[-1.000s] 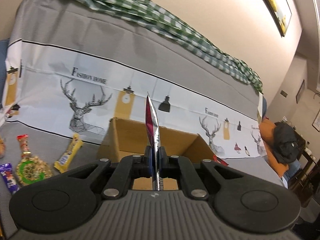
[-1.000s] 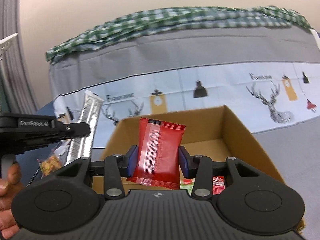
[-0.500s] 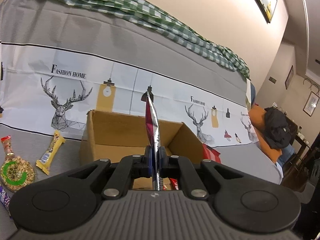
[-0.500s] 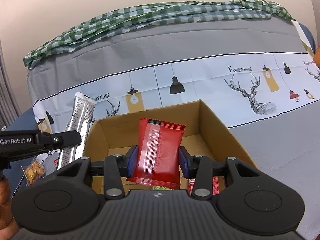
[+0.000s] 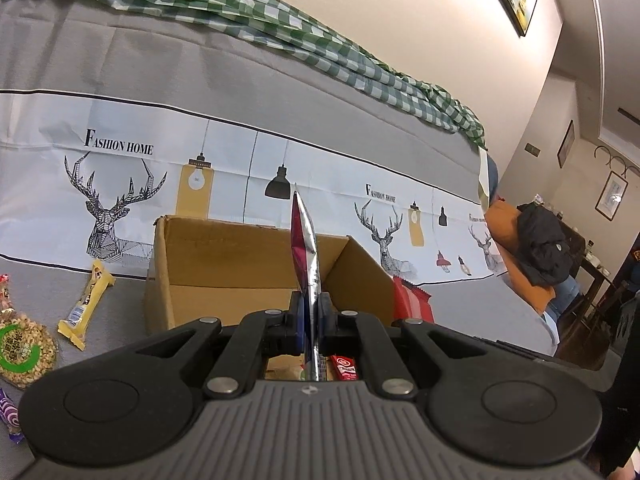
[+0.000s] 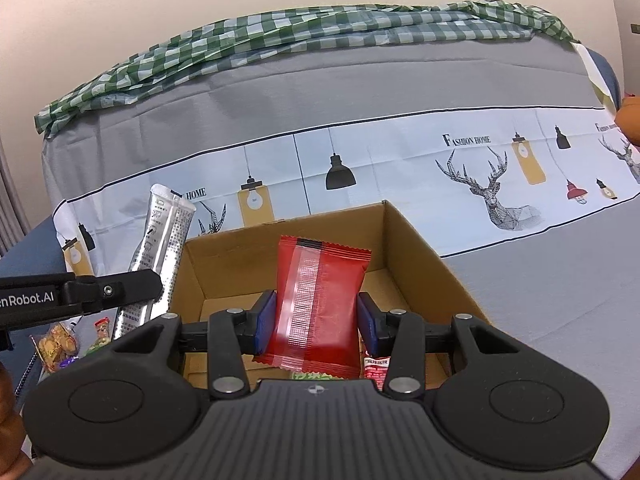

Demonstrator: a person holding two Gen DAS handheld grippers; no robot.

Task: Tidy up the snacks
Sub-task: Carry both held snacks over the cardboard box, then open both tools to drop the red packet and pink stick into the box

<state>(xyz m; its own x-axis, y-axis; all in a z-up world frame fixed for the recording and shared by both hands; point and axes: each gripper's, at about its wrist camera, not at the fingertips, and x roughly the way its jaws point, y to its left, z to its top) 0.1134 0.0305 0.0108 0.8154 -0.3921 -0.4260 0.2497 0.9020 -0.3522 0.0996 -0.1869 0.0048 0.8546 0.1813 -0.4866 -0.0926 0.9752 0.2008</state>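
Note:
An open cardboard box (image 5: pixel 240 264) (image 6: pixel 416 240) stands on the grey sofa seat. My left gripper (image 5: pixel 309 320) is shut on a thin silver snack stick (image 5: pixel 305 248), seen edge-on and upright over the box's near side. From the right wrist view the same silver stick (image 6: pixel 162 248) rises at the box's left wall, held by the left gripper's arm (image 6: pixel 104 290). My right gripper (image 6: pixel 316 320) is shut on a red snack packet (image 6: pixel 320 304), upright above the box's inside. Snacks lie on the box floor, a red one (image 5: pixel 345 366) among them.
Loose snacks lie on the seat left of the box: a yellow bar (image 5: pixel 86 304), a round bag of nuts (image 5: pixel 22 354), a purple wrapper (image 5: pixel 10 416). The sofa back with a deer-print cover (image 5: pixel 116 184) rises behind. A green checked cloth (image 6: pixel 280 28) tops it.
The left wrist view has shifted toward the box, which now sits closer and more central; the loose snacks slid to the left edge. The right view turned so the box lies squarely ahead. Both grips are unchanged.

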